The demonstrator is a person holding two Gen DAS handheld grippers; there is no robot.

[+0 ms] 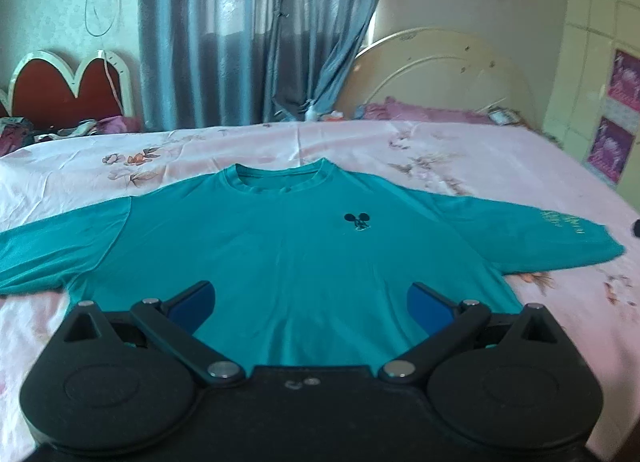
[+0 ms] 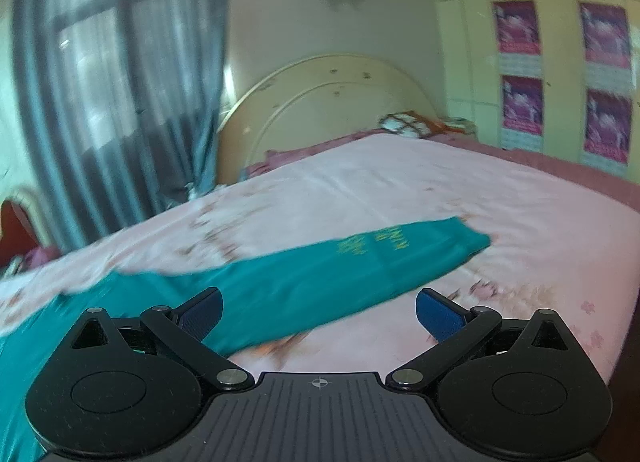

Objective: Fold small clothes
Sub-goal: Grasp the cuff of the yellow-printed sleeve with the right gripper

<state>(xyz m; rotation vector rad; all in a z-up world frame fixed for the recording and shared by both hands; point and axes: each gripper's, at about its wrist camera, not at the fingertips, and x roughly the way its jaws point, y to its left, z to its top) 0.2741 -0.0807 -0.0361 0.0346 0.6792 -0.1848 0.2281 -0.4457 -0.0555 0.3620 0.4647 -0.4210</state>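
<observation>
Bed (image 1: 460,150) is carrying the shirt (image 1: 280,246) flat, unfolded; left gripper (image 1: 311,308) and right gripper (image 2: 319,314) are hovering spread, gripping nothing.

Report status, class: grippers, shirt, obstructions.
Left gripper open, right gripper open. Teal shirt flat on bedsheet, unfolded. Nothing on it.

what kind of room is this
Most likely a home bedroom. A teal shirt lies spread on a bed with a pink flowered sheet and a curved cream headboard. Grey curtains hang over a window behind it.
</observation>
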